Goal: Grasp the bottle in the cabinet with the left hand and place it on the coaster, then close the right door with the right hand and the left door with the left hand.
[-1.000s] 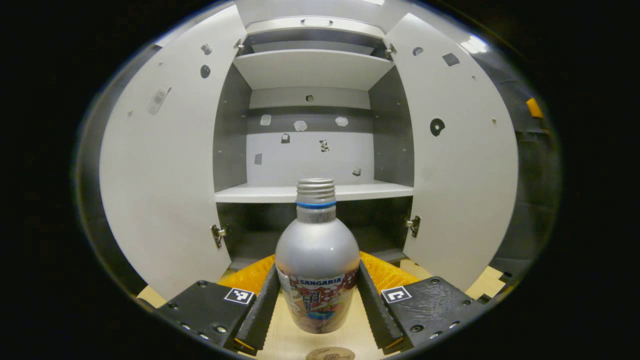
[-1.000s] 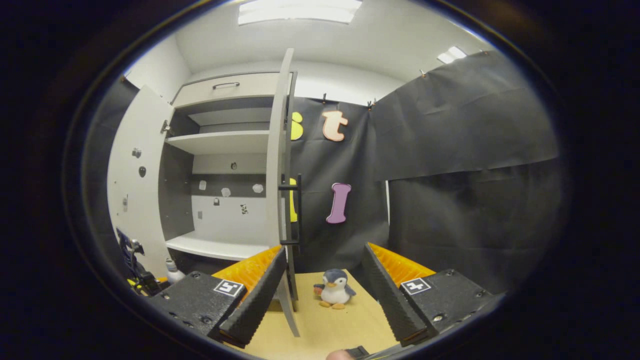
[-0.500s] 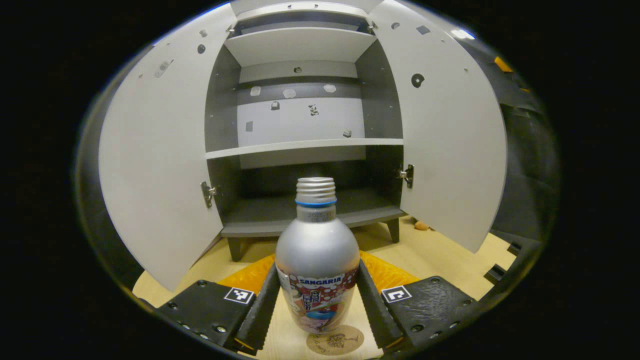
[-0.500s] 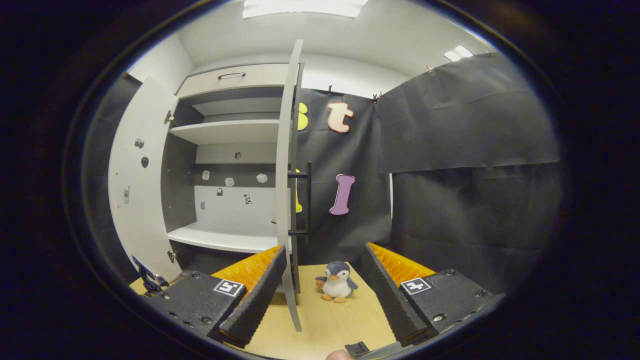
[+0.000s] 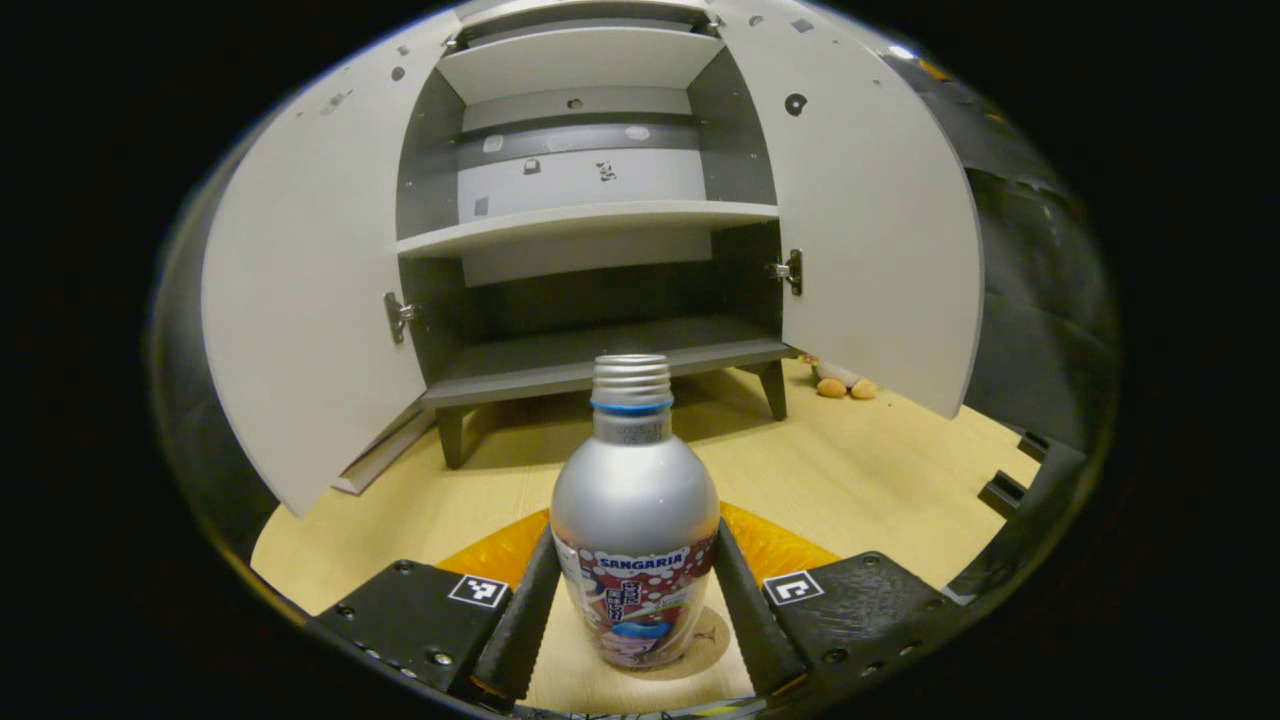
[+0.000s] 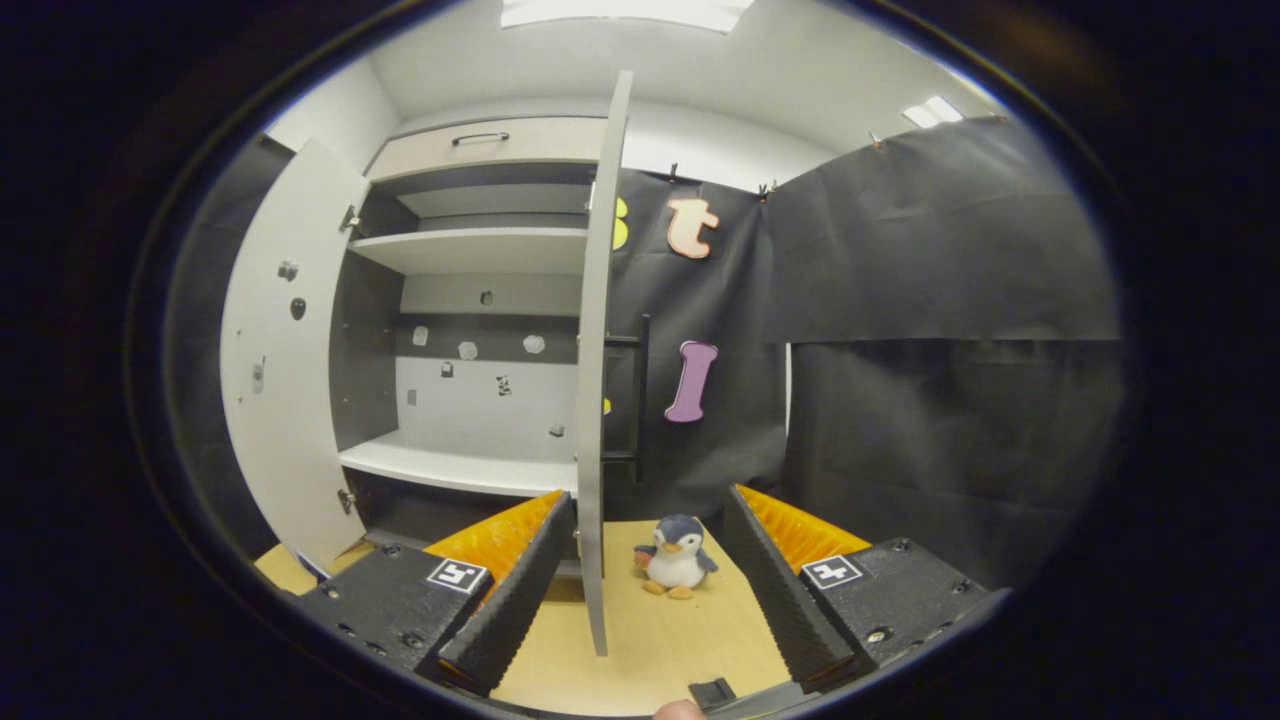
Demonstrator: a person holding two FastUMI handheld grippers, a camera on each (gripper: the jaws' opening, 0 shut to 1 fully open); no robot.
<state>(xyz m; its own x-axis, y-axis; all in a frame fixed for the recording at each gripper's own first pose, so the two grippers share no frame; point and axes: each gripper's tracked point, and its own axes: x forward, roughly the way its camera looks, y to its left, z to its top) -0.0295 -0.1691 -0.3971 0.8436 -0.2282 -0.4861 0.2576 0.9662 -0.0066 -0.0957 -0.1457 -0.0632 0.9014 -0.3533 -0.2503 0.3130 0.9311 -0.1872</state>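
A silver bottle (image 5: 635, 480) with a colourful label stands upright between the fingers of my left gripper (image 5: 635, 560), which is shut on its lower body. A round cork coaster (image 5: 712, 634) peeks out under the bottle's base; whether they touch I cannot tell. Behind them the grey cabinet (image 5: 590, 215) has its left door (image 5: 310, 280) and right door (image 5: 870, 220) swung wide. In the right gripper view my right gripper (image 6: 645, 590) is open, and the right door (image 6: 595, 400) stands edge-on just beyond its left finger, with a black handle (image 6: 637, 400) on its far side.
A small penguin toy (image 6: 677, 555) sits on the wooden table (image 5: 850, 480) to the right of the cabinet, beyond the right door; its feet show under that door (image 5: 842, 385). The left door (image 6: 290, 380) also shows in the right gripper view. The cabinet's shelves hold nothing.
My left gripper has come down and back from the cabinet with the bottle, and the coaster has slid under its base. The right gripper has shifted slightly, still open.
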